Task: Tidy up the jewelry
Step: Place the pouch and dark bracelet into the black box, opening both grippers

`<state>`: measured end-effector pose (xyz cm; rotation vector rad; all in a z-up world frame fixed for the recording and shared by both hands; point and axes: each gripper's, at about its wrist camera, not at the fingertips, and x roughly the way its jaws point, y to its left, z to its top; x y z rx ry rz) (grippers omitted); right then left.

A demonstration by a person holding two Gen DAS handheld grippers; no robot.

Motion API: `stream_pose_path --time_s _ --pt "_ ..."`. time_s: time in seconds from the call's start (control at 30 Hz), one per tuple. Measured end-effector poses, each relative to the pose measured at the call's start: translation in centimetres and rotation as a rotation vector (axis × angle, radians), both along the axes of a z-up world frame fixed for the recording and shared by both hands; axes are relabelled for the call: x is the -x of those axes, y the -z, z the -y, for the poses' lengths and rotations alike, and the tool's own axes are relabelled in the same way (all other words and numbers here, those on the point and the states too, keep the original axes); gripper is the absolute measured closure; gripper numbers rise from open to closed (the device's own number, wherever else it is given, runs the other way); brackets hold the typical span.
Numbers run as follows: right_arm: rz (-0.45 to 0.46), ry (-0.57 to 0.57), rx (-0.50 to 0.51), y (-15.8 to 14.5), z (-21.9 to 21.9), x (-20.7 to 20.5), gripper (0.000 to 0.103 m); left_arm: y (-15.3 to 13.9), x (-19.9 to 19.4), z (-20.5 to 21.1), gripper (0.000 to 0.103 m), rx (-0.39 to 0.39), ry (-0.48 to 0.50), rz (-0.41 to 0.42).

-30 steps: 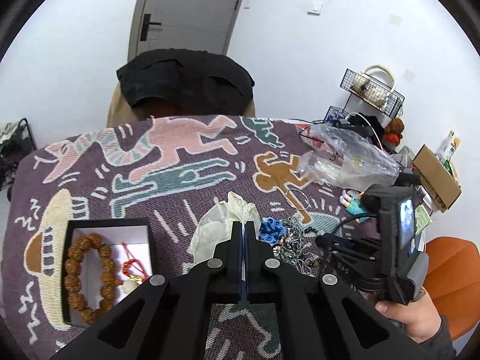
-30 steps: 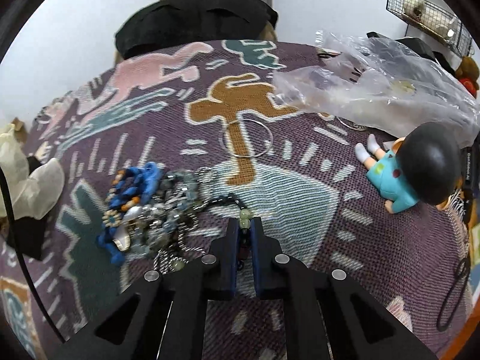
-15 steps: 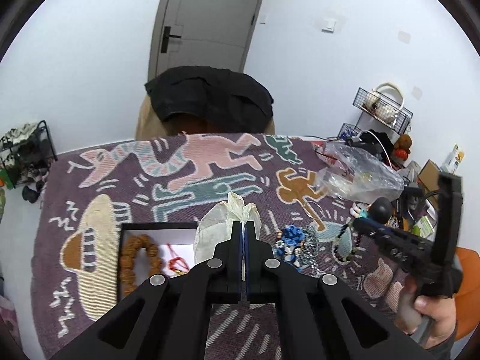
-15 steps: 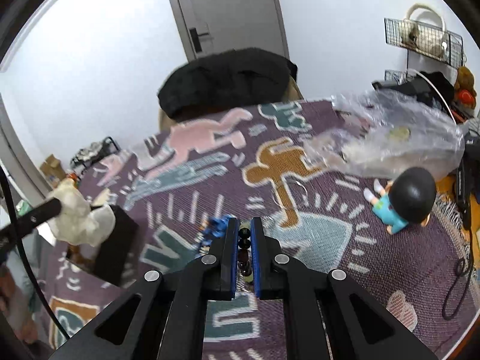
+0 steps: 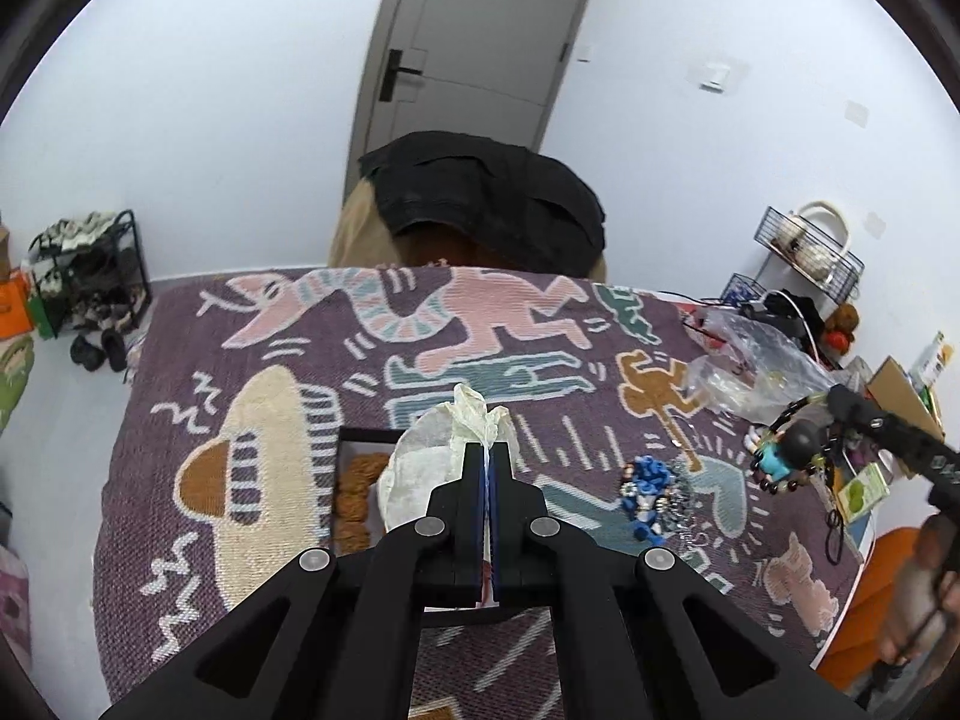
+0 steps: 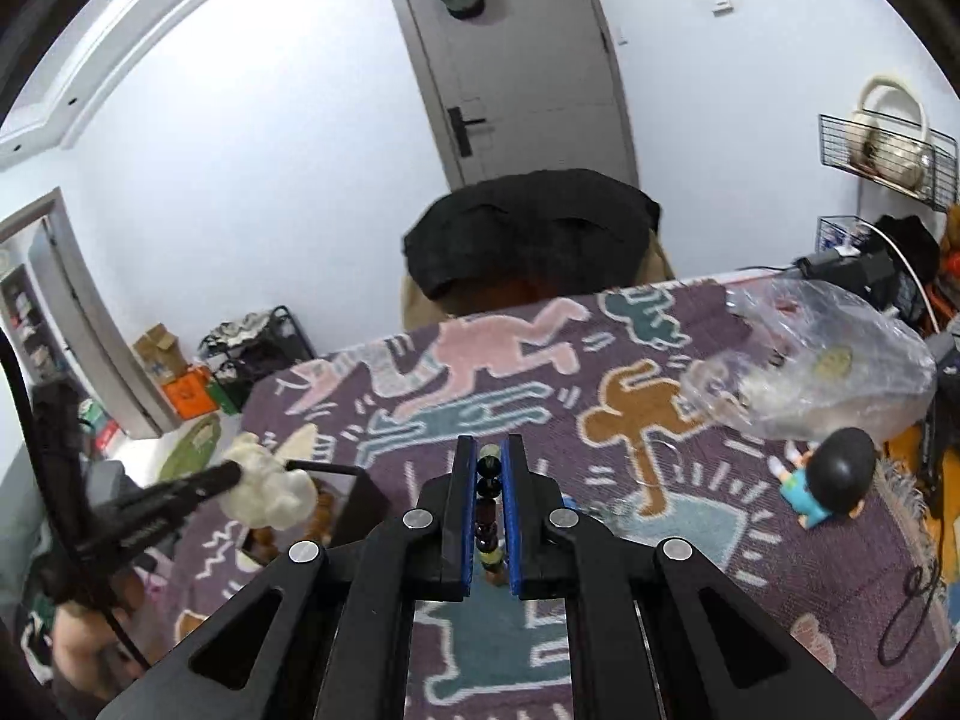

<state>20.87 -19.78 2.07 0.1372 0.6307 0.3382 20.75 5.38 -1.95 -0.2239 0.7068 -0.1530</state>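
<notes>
My left gripper [image 5: 487,450] is shut on a cream cloth pouch [image 5: 432,456], held just above a black box [image 5: 354,433] that contains a brown wooden bead bracelet [image 5: 354,480]. My right gripper [image 6: 489,462] is shut on a dark bead bracelet [image 6: 487,492] and holds it well above the table. In the left wrist view that bracelet [image 5: 792,450] hangs in a loop from the right gripper [image 5: 840,402]. A tangled pile of blue and silver jewelry [image 5: 654,492] lies on the patterned purple tablecloth [image 5: 252,360]. In the right wrist view the left gripper [image 6: 228,471] holds the pouch [image 6: 267,486] at the left.
A clear plastic bag [image 6: 828,366], a small doll [image 6: 828,480] and a thin metal ring [image 6: 660,462] lie at the right of the table. A chair draped in black cloth [image 5: 486,204] stands behind the table. Wire shelves and clutter crowd the right edge.
The right gripper has risen from the jewelry pile with the dark bead bracelet. The left gripper has drawn back with the pouch, which now covers more of the box.
</notes>
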Motion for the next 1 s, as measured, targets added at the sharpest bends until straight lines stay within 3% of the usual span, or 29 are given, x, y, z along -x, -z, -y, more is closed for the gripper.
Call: stream_pose_path --time_s 0.17,0.27,0.4,0.43,1.0 --pt "-0.007 -0.080 -0.044 -0.6 -1.3 -0.2 0.094 1.0 -0.6 -1.0 0.102 0.029 -0.009 -0.032" --pt "-0.018 -0.121 -0.058 -0.7 -2.3 -0.4 0.094 2.0 -1.2 -1.7 0.092 0.072 -0.014 -0.092" --pt "-0.018 -0.151 -0.052 -0.7 -3.6 -0.5 0.094 2.2 -0.5 -2.9 0.032 0.109 -0.038 -0.059" --pt "-0.020 -0.157 -0.049 -0.6 -4.0 -0.6 0.094 2.0 -0.1 -3.2 0.027 0.109 -0.044 -0.038" --pt "-0.124 -0.273 -0.003 3.3 -13.8 -2.8 0.094 1.2 2.4 -7.4 0.026 0.080 -0.087 0.001"
